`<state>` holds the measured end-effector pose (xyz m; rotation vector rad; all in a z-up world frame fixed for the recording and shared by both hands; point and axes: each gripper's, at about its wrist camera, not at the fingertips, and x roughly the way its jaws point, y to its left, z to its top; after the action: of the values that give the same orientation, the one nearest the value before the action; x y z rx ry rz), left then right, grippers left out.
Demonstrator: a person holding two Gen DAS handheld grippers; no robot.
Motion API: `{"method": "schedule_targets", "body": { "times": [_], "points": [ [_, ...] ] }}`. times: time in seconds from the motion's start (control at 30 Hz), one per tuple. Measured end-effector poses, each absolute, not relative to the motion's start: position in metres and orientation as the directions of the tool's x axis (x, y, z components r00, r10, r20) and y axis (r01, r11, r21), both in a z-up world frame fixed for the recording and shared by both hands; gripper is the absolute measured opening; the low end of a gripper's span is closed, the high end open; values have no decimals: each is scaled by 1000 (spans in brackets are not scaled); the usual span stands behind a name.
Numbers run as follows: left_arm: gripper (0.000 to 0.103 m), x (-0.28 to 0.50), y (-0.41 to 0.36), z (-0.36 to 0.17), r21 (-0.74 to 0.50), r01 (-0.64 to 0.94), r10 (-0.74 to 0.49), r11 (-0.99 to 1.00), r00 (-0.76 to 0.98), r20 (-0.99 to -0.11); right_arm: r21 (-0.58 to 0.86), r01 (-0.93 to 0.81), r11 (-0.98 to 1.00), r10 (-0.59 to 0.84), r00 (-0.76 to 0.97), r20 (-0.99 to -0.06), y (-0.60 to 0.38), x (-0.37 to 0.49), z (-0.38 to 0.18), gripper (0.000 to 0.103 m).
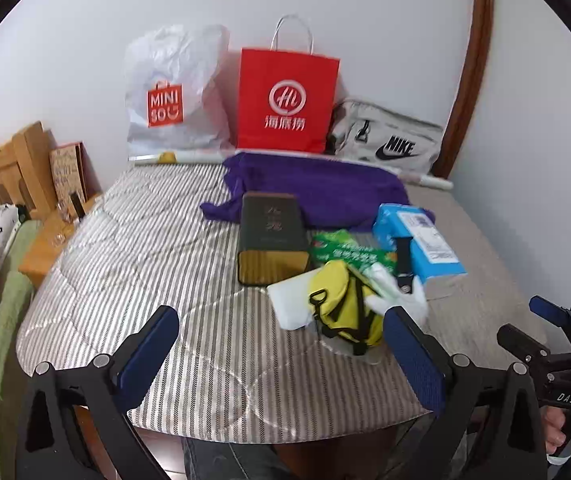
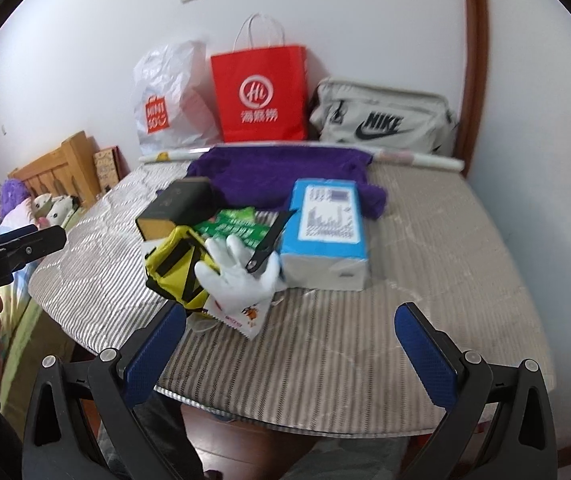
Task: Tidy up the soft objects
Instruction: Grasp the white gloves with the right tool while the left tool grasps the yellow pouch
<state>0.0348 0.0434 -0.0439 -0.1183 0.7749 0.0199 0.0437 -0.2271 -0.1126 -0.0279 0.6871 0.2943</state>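
- Both hand-held grippers, left and right, hover spread and empty at the bed's near edge.
- Nothing looks sorted: white glove, yellow pouch and purple cloth lie jumbled among boxes mid-bed.

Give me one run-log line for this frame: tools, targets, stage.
left tool: open, empty | right tool: open, empty | nearest: yellow fabric pouch with black straps, white glove | stage: approach, nothing gripped | surface: striped quilted bed cover

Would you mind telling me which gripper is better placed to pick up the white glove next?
Probably the right gripper: open, the white glove lies just ahead of its fingers. The left gripper, also open, faces bare blanket.
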Motion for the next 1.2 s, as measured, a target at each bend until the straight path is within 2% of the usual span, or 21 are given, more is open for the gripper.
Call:
{"method": "schedule_targets", "body": {
  "times": [0.4,0.63,0.7,0.73,0.8,1.0,1.2],
  "points": [
    [101,72,53,-100,-144,-38,-85,989,649,-756,105,-338,935,311,644,-699,-193,98,-160,91],
    [101,82,60,-119,-160,-35,-105,987,617,-780,179,-355,918,365,571,-735,-176,126,-182,90],
    [101,85,62,-123,-169,-33,-114,985,608,-786,185,-353,917,367,563,-740,-173,131,-188,73],
    [101,86,62,-124,-171,-31,-117,985,606,-787,198,-359,912,379,553,-742,-172,133,-190,69],
    [101,88,63,-126,-174,-31,-120,984,605,-787,255,-377,890,435,541,-720,-175,134,-190,53],
    [101,92,65,-129,-205,-26,-150,978,597,-788,232,-405,884,443,570,-693,-175,123,-173,25],
    [101,89,58,-125,-212,-7,-164,977,609,-776,212,-448,869,466,591,-658,-177,111,-157,20]
  ]
}}
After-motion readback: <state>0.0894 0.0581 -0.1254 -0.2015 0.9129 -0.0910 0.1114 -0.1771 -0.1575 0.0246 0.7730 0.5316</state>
